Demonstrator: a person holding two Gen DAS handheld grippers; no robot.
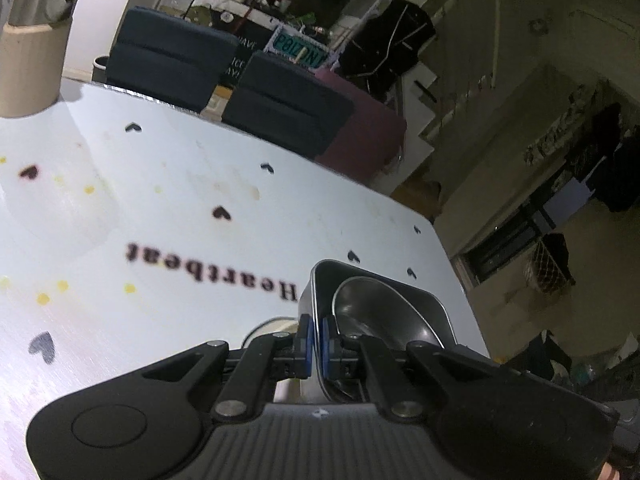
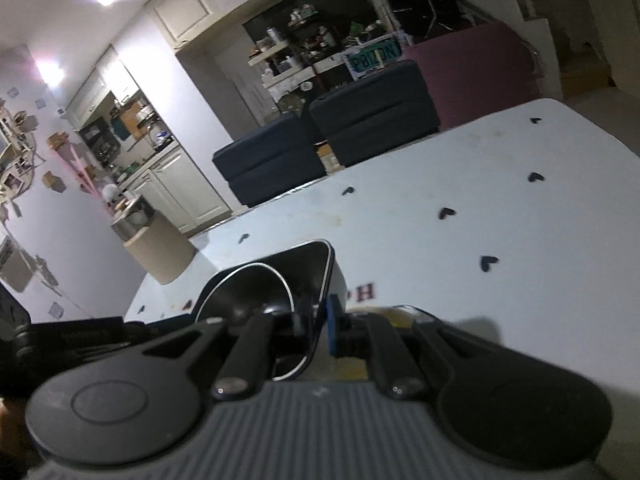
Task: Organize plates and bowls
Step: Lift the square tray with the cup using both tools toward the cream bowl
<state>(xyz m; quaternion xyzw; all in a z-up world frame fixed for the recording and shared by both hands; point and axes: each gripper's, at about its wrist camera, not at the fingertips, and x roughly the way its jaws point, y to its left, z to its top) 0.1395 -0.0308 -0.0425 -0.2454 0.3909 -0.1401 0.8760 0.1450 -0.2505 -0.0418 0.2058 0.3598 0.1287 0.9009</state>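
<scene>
Standing at the far left of the left wrist view, a beige container [image 1: 28, 68] with a metal pot [image 1: 40, 0] on top sits at the edge of a white table [image 1: 160, 200] printed with small dark hearts and the word "Heartbeat", marked with yellow spots and faint stains. Beyond the table are two dark blue chairs [image 1: 288, 108], a maroon sofa [image 1: 360, 132] and cluttered shelves. Toward the right, the left gripper [image 1: 316, 336] is clamped on the near wall of a dark square tray [image 1: 400, 288], which holds a round metal bowl [image 1: 376, 308] above the table's right corner. In the right wrist view, kitchen cabinets [image 2: 176, 184] line the left wall, and the right gripper [image 2: 320, 320] pinches the tray's opposite rim.
</scene>
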